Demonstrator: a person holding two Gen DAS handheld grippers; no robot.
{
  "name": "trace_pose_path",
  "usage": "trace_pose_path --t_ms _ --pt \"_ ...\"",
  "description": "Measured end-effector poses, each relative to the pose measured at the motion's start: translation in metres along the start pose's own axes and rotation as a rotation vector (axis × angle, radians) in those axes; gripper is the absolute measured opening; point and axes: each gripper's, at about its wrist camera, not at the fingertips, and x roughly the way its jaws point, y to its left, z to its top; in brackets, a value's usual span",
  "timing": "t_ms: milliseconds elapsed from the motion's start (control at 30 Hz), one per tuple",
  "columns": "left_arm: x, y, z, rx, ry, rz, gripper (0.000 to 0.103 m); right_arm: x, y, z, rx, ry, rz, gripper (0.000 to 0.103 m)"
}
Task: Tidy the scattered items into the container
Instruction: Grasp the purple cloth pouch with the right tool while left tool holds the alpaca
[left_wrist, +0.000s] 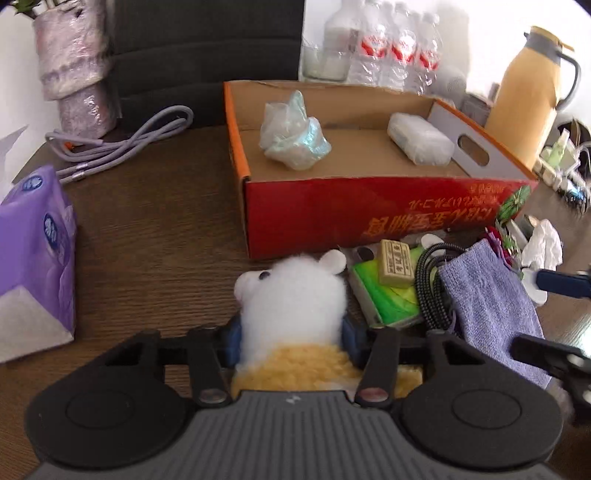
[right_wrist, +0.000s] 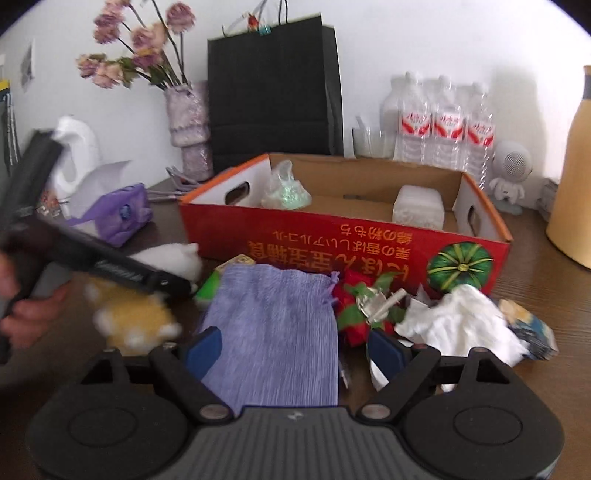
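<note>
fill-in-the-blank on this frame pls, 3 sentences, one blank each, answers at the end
1. The left gripper has its blue pads against the sides of the white and yellow ____.
2. The red cardboard box already holds ____ plastic-wrapped items.
3. Between the right gripper's fingers lies the ____ drawstring pouch, and the pads do not touch it.

Missing words: plush toy; two; purple

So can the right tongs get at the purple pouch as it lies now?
Probably yes: the purple pouch lies flat between the open right tongs, nothing on top; the red flower item only touches its right edge.
</note>
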Motion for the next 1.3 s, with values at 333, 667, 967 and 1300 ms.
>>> trace_pose_path --t_ms 333,667,967,1300 --pt "-0.108 -0.015 -0.061 -0.176 -0.257 0.011 0.044 -0.046 0.027 -0.014 -0.063 -0.059 0.002 0.002" --pt "-0.174 -0.048 -0.129 -0.255 -0.318 0.036 0.044 -0.158 0.035 -0.047 -0.071 -0.161 -0.033 0.000" --pt "-0.194 -0.081 -0.160 -0.172 -0.308 0.030 0.044 -0.151 0.020 -0.075 -0.022 -0.024 -0.127 0.015" --pt "-0.170 -0.087 -0.150 -0.162 -0.263 0.015 0.044 -0.155 -0.018 -0.074 -0.081 -0.053 -0.226 0.078"
